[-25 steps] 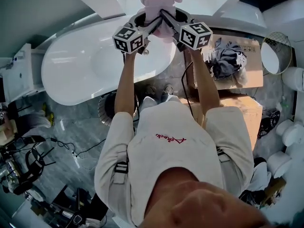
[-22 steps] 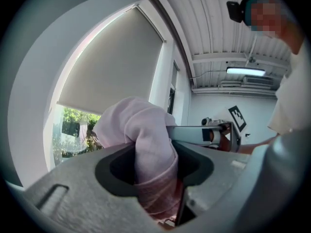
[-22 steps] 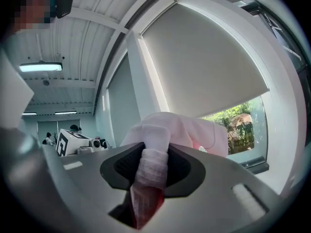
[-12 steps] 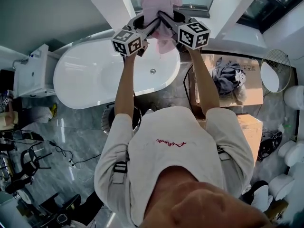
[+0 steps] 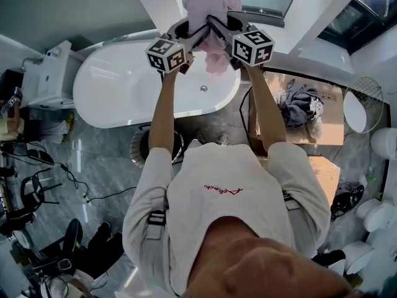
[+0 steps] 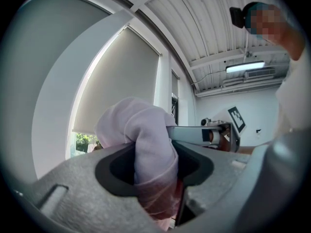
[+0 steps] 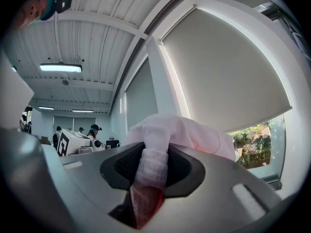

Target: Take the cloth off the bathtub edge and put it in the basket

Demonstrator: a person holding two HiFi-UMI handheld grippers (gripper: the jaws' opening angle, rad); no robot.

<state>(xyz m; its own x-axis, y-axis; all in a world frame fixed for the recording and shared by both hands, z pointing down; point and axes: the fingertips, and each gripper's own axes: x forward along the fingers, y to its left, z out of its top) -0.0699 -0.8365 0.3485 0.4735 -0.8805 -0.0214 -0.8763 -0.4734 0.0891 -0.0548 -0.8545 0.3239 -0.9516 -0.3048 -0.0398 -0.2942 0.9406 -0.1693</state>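
Left gripper (image 5: 197,35): clenched on a bunched fold of the pink cloth (image 5: 208,5), which fills the gap between its jaws in the left gripper view.
Right gripper (image 5: 218,28): clamped on another fold of the same cloth, just beside the left gripper, so the two carry it together.
Change: over the last second both grippers have risen with the cloth. In the head view the bathtub (image 5: 124,89) has dropped away below them, and its drain (image 5: 203,89) now sits farther from the marker cubes than before.
Cloth: held up in the air in front of the window blind, hanging clear of the tub rim and touching nothing but the jaws.
Meaning: the take-off half looks done. What is left is carrying it to the basket and letting go.
Cardboard box (image 5: 329,113): to the right of the tub, with a grey garment (image 5: 299,101) heaped on top. It is not part of the task.
Basket (image 5: 138,149): probably the dark round container on the floor beside the tub, though the left forearm covers much of it.
In the way: the person's own arms and the near tub rim lie between the cloth and that container, and it sits well below the grippers.
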